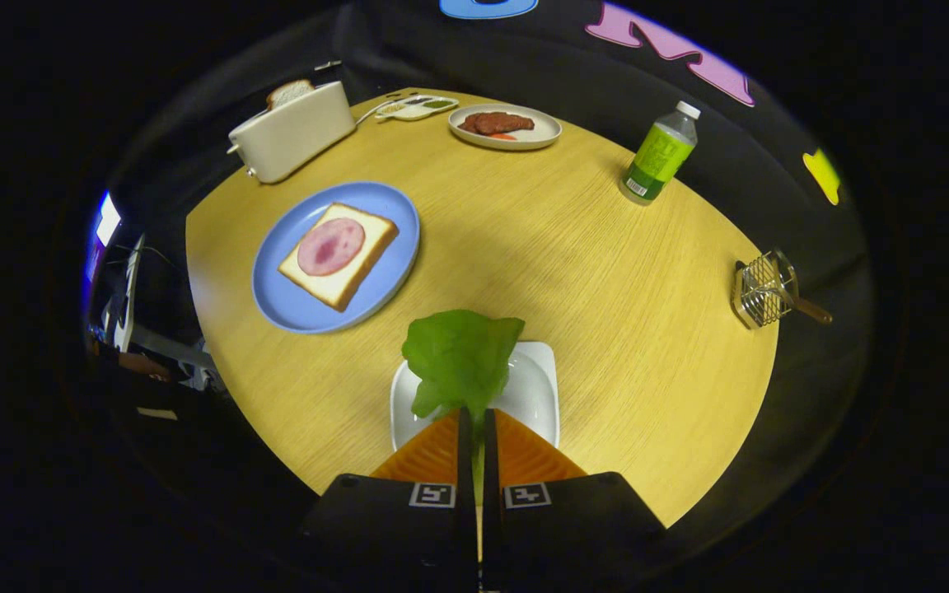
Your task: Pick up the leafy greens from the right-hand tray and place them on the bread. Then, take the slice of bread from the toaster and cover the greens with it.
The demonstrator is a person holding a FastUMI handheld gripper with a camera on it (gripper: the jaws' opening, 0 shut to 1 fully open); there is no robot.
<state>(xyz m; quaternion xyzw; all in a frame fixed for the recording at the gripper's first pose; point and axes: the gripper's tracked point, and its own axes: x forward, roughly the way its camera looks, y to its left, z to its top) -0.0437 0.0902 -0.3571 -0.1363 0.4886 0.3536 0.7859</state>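
The round wooden table (524, 247) carries a blue plate (293, 288). Behind the plate stands a toaster (293, 136); to its right a white tray (536, 387), farther a meat plate (505, 128), a sauce dish (417, 107), a green bottle (660, 156) and a wire basket (763, 290).

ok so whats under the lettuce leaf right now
The white tray lies under the lettuce leaf, which the gripper holds pinched. The leaf and fingers hide part of the tray's inside.
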